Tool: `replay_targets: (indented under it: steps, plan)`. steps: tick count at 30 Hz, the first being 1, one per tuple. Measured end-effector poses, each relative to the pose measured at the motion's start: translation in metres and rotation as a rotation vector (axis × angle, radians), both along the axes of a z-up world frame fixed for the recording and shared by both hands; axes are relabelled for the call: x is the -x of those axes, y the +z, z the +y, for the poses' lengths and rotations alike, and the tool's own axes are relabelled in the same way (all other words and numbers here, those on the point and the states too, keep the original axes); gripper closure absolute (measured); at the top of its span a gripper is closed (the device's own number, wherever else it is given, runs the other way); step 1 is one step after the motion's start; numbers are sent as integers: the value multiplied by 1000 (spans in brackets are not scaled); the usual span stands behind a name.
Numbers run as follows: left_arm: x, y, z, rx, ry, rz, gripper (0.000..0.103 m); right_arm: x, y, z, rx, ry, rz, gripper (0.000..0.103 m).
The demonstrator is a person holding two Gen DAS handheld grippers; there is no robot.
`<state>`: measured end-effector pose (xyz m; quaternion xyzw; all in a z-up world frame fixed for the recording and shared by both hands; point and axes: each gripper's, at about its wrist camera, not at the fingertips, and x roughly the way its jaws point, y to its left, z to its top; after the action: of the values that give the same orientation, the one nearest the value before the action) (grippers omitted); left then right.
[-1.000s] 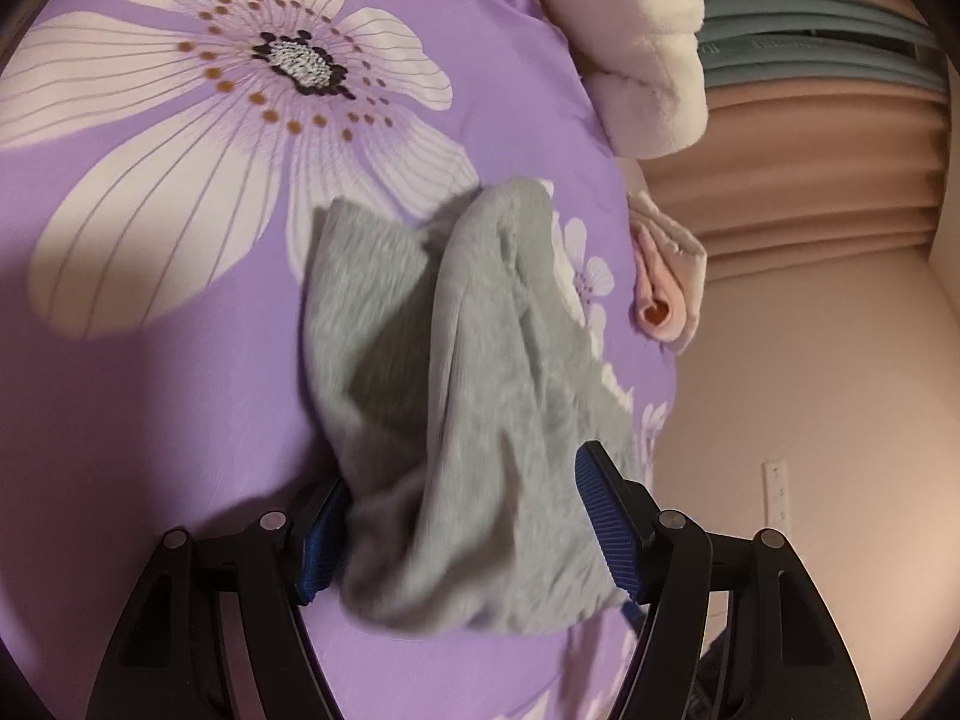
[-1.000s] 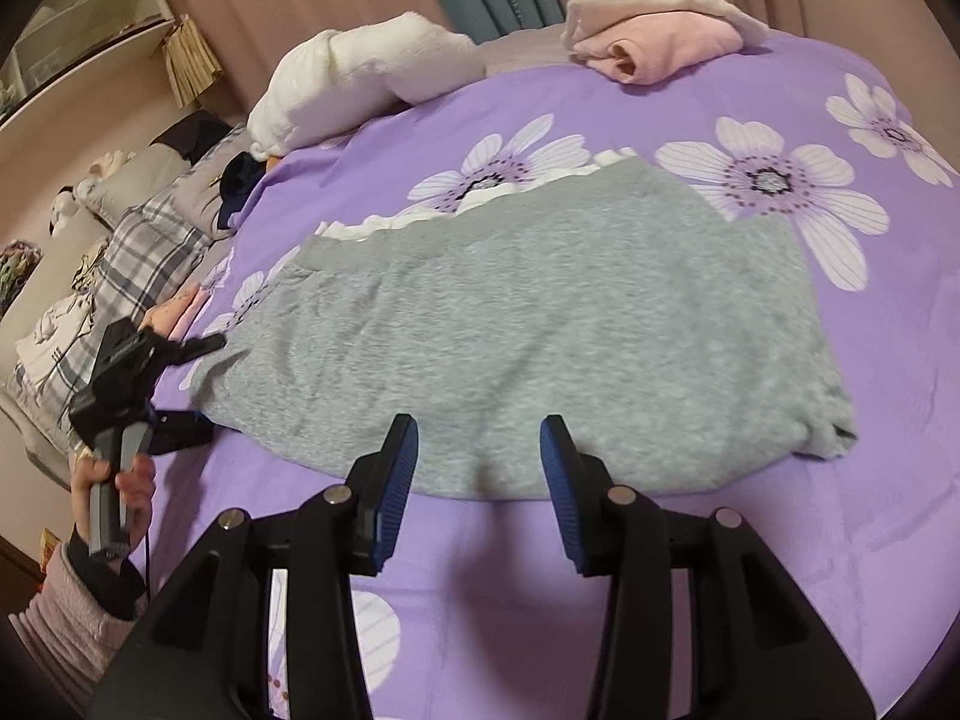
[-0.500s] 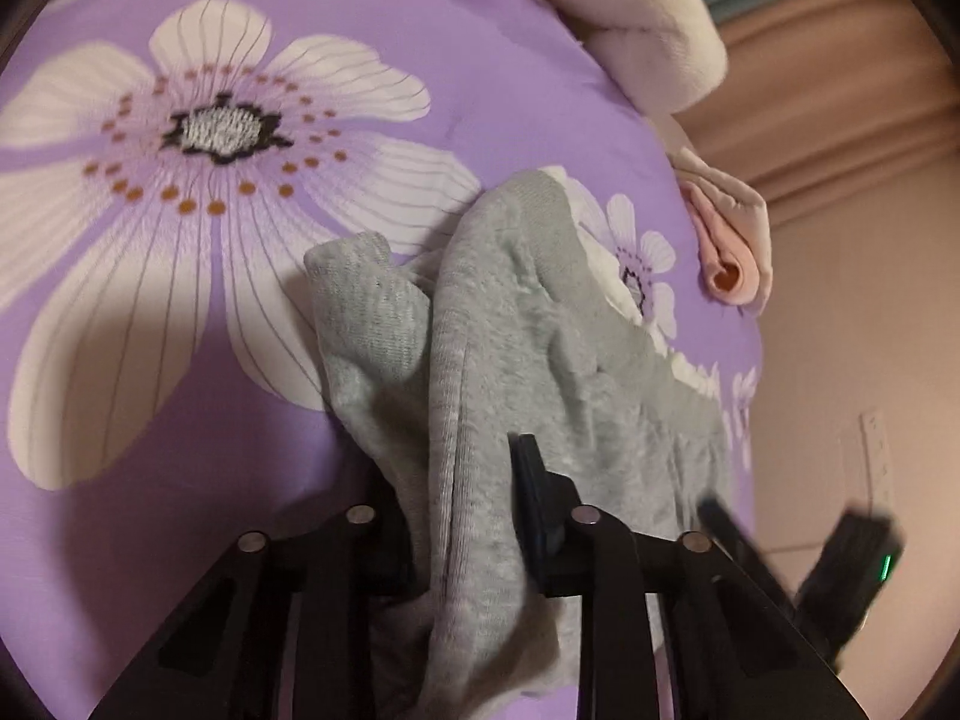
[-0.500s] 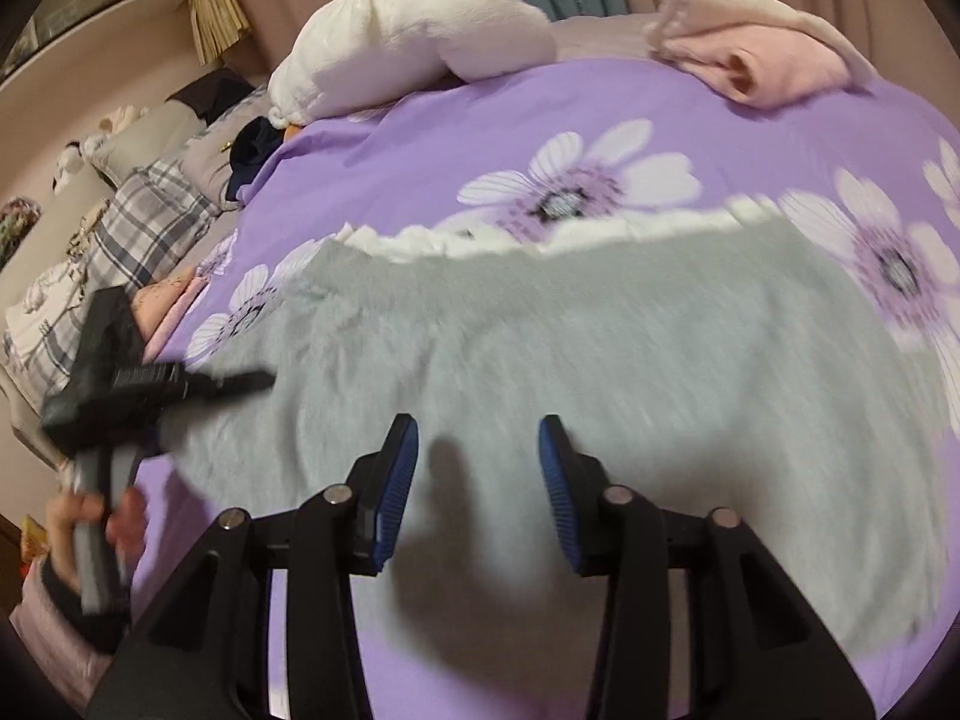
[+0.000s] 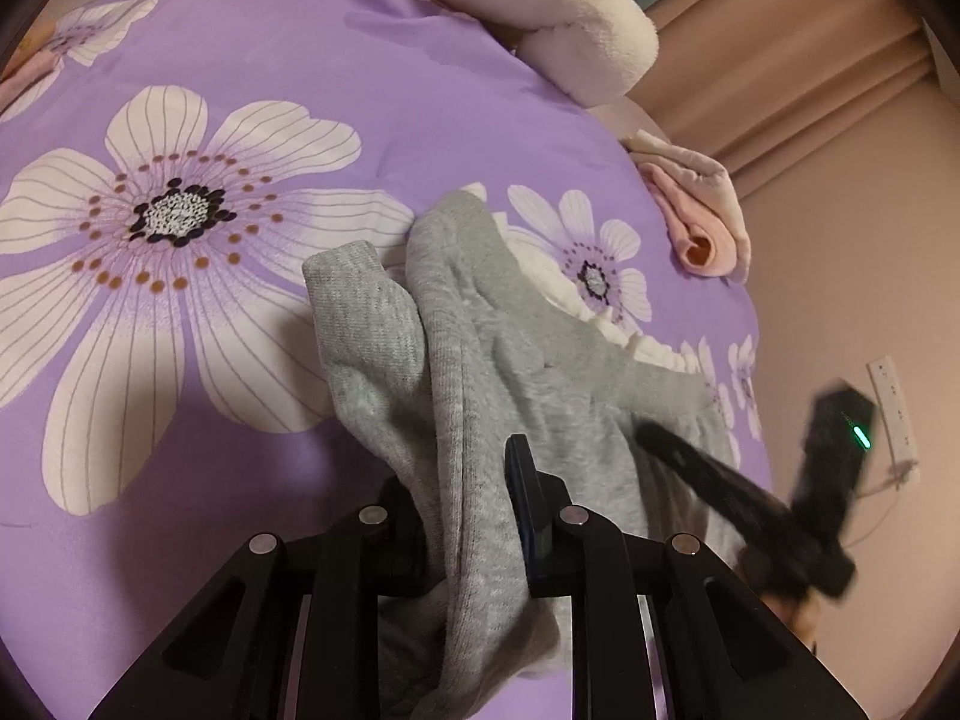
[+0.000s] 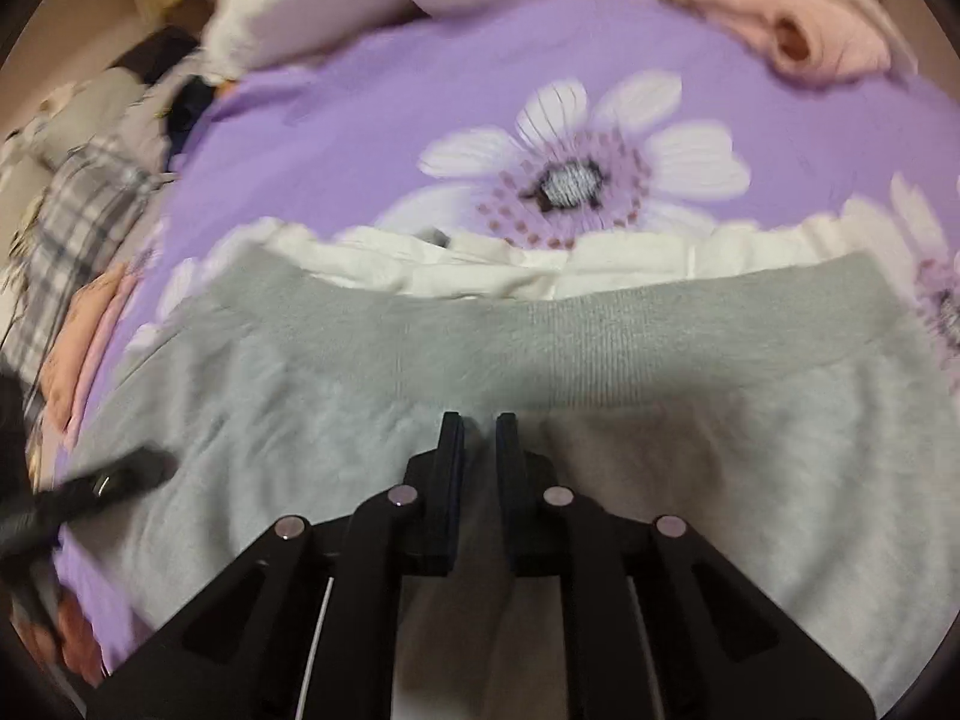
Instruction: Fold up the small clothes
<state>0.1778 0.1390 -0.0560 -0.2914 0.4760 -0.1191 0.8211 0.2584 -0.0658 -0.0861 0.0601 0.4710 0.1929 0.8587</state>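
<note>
A grey knit garment (image 5: 492,330) lies on the purple flowered bedspread (image 5: 240,90), with a white ruffled edge (image 5: 600,312) showing under its far side. My left gripper (image 5: 468,468) is shut on one bunched end of it, which is raised and hangs in folds between the pads. In the right wrist view the grey garment (image 6: 420,390) spreads flat, its ribbed band running across. My right gripper (image 6: 480,438) sits just below that band, jaws almost together with a pinch of grey fabric between them. Each gripper shows blurred in the other's view: the right gripper (image 5: 690,456), the left gripper (image 6: 108,483).
A rolled pink cloth (image 5: 702,222) and a white plush blanket (image 5: 570,18) lie at the bed's far edge. Plaid and other clothes (image 6: 78,198) are piled at the left of the right wrist view. Curtains and a wall socket (image 5: 894,408) lie beyond the bed.
My left gripper closed on the garment's end and lifted it a little. My right gripper moved forward over the garment toward the ribbed band and its jaws came together.
</note>
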Motion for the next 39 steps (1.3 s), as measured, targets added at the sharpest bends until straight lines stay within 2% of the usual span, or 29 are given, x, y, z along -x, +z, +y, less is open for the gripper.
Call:
replay_targets:
  steps: [4,6,9,12,16,18,22,23,25,28,30,31,33,35,36,37,39]
  plan:
    - [1,7,-4,-9,-2,-10,84,53,14,1,-29,88,-51,90]
    - [0,12,-8,-18,-3,-18,84,72,5,6,-7,124,-39,90]
    - [-1,19,-19,-35,-12,-28,84,76,-27,11,60,129,11,93]
    - [2,30,-33,-76,-33,-47,84,82,-24,11,52,135,-11,91]
    - [2,46,-54,-116,-75,-86,84,85,-18,-10,-78,114,12,89]
    - [0,56,-74,-154,-114,-114,84,86,-15,-30,-155,55,22,81]
    - [-1,62,-108,-205,-188,-148,84,87,-18,-82,-418,-68,54,67]
    - [-2,63,-123,-230,-217,-160,84,86,-19,-91,-473,-88,63,61]
    - [-2,61,-145,-269,-262,-172,84,79,-23,-107,-590,-118,77,57]
    - [-5,50,-172,-301,-324,-155,84,67,-29,-118,-781,-138,104,46]
    - [-6,40,-185,-313,-369,-129,84,55,-38,-120,-920,-129,148,36]
    - [-6,34,-191,-328,-387,-118,84,47,-43,-120,-968,-138,179,35]
    - [-6,22,-202,-355,-419,-95,83,36,-51,-113,-991,-143,219,32]
    - [-6,13,-208,-354,-436,-67,77,33,-52,-111,-991,-125,251,31]
    - [-6,11,-209,-341,-445,-60,68,30,-53,-106,-981,-115,266,31]
    - [-6,10,-209,-321,-460,-53,55,28,-53,-102,-964,-115,277,31]
    - [-2,7,-210,-280,-488,-40,45,26,-52,-99,-947,-109,292,31]
